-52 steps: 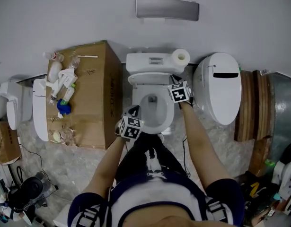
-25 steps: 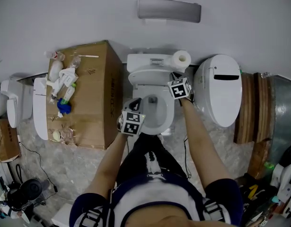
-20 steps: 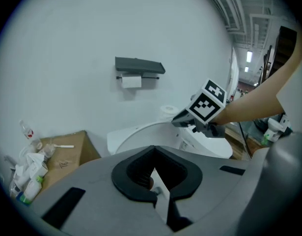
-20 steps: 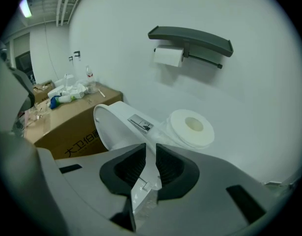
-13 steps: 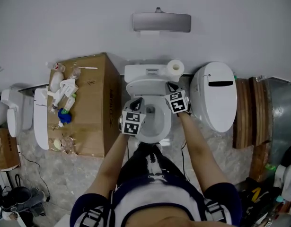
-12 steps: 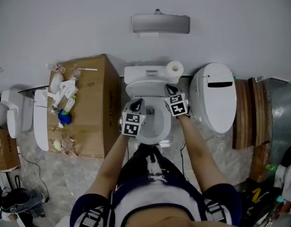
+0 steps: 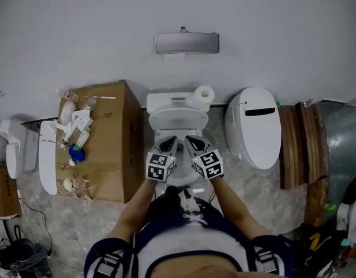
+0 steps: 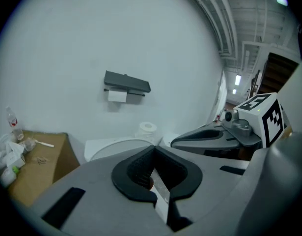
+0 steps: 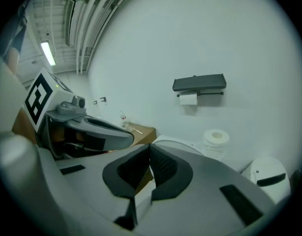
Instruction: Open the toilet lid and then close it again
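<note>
The white toilet (image 7: 176,104) stands against the wall in the middle of the head view. Its lid (image 7: 178,121) shows as a white oval in front of the tank and seems to lean upright against it. The lid (image 8: 119,149) also shows just past the left jaws. Both grippers hover side by side over the bowl and hide it. My left gripper (image 7: 169,142) is shut with nothing in it. My right gripper (image 7: 191,141) is shut too; its jaws have just been closing, with nothing between them. Neither gripper touches the lid.
A toilet roll (image 7: 204,93) sits on the tank. A cardboard box (image 7: 105,138) with bottles on top stands left of the toilet. A second white toilet unit (image 7: 253,126) stands to the right, with wooden boards (image 7: 293,146) beyond it. A paper holder (image 7: 186,42) hangs on the wall.
My right gripper left the lid's right side and came back beside the left one, with its jaws closing. Both grippers rose, and the view pulled back from the toilet.
</note>
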`<state>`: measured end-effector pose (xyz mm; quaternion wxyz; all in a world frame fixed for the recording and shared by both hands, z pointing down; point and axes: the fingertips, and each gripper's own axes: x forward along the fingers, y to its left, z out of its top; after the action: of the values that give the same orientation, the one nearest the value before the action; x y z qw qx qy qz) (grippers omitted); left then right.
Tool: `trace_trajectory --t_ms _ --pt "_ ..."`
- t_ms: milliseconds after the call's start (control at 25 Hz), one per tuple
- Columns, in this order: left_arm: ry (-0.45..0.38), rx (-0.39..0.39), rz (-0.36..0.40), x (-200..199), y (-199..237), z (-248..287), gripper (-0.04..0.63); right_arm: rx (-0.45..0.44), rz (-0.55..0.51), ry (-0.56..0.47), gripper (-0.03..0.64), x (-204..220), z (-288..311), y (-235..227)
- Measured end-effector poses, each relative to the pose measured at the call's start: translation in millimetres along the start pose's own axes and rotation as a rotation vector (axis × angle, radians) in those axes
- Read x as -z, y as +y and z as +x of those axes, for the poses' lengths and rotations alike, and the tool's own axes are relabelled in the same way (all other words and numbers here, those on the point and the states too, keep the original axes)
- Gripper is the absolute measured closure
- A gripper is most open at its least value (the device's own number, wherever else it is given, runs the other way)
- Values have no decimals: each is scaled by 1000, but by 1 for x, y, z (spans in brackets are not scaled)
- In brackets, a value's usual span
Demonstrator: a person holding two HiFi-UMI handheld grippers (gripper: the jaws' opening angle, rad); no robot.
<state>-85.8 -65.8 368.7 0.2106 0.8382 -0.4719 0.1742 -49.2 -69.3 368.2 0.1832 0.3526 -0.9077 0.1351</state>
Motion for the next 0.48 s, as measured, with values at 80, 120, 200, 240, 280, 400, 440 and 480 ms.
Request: trace_trajectory --t_ms 80,120,200,240,280,400,440,480 --pt "41 -5 -6 15 -6 -4 589 -2 36 -2 607 6 -9 5" --pt "67 -15 -3 24 -8 -5 589 -5 46 1 607 10 -13 7" --pt "71 -29 -4 32 -9 -6 589 -14 52 8 607 16 -18 11" --pt "60 -29 -19 32 -8 -7 589 -20 52 11 607 18 -20 13" --pt "53 -26 -39 31 -8 -8 589 -26 54 12 607 20 -21 15" --pt "58 -29 -63 32 -8 -12 589 -50 51 24 607 24 -21 19" --pt "59 -32 -62 32 -8 -13 589 -59 41 33 607 26 -20 21" --pt "57 -33 -61 31 -8 -14 589 -70 26 43 607 28 -18 23"
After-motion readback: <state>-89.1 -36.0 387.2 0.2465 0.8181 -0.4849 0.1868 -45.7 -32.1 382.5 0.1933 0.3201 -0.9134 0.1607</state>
